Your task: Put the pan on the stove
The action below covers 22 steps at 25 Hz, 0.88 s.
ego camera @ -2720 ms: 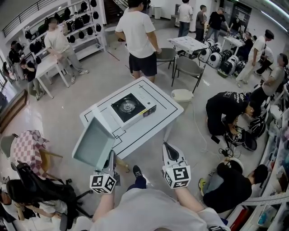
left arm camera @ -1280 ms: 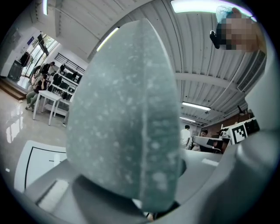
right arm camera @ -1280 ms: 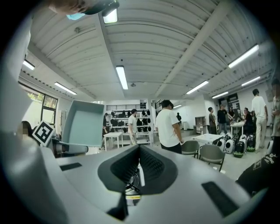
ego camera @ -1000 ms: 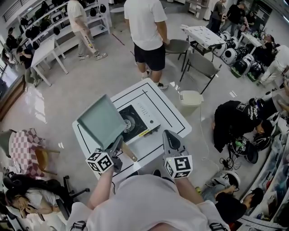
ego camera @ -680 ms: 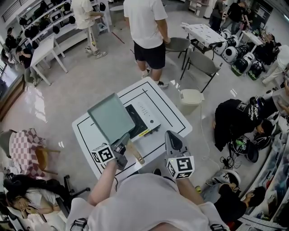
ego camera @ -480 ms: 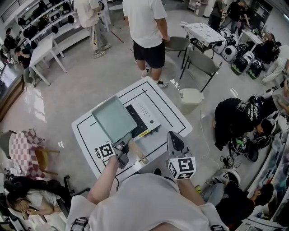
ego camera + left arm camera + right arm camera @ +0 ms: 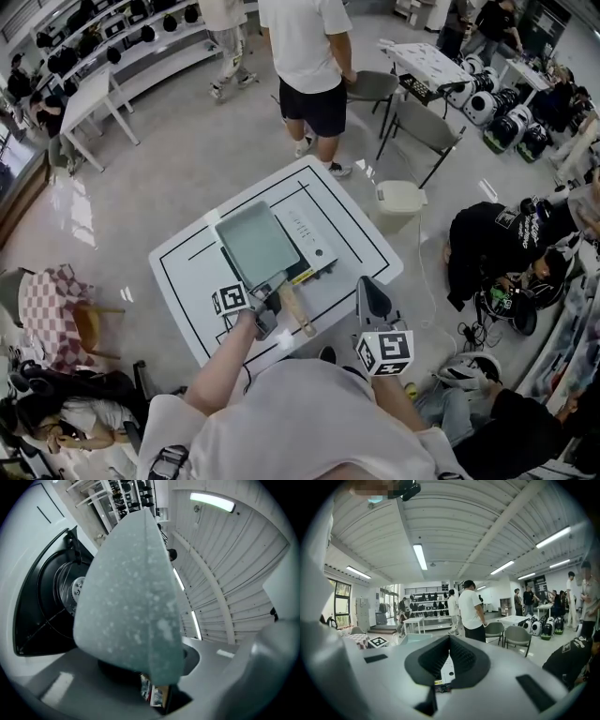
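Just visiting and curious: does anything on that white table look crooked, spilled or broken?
Nothing spilled or broken. The pan, in the left gripper's jaws, covers most of the stove; whether it rests on it yet I cannot tell.

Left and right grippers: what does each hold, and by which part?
The left gripper holds the pale green rectangular pan at the neck where its wooden handle joins. The right gripper, jaws together, holds nothing.

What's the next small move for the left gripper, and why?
Probably lower the pan the last bit onto the gas stove, keeping it level. The left gripper holds it at the handle, and the pan sits over the burner, yet the left gripper view shows a gap between them.
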Tool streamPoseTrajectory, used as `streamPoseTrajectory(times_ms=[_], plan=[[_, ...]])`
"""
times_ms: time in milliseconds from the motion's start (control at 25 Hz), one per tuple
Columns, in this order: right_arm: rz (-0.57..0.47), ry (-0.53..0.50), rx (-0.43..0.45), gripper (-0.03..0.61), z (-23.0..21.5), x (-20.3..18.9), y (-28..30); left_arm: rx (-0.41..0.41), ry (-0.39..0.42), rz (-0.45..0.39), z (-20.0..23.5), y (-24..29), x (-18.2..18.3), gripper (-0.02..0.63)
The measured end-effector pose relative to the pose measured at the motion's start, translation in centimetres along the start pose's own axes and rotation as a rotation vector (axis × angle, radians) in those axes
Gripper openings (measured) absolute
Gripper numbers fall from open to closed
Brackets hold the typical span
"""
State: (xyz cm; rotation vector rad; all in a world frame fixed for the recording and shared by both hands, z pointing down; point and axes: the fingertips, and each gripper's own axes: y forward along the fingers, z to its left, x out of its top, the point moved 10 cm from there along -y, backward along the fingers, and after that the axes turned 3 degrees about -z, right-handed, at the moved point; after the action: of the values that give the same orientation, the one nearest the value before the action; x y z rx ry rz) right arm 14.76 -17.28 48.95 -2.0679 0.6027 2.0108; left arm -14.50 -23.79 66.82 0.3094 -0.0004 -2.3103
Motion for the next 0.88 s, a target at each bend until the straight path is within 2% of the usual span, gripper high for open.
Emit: streamPoseTrajectory(times_ms=[360, 880], plan=[[0.022, 0.007, -0.026, 0.009, -0.8, -0.5, -0.2, -0.014, -0.156, 0.028, 2.9, 1.3, -0.8, 0.127], [0.046, 0.012, -0.03, 0.009, -1.9, -1.1, 0.1, 0.007, -0.229, 0.005, 4.6, 1.5, -1.9, 0.129]])
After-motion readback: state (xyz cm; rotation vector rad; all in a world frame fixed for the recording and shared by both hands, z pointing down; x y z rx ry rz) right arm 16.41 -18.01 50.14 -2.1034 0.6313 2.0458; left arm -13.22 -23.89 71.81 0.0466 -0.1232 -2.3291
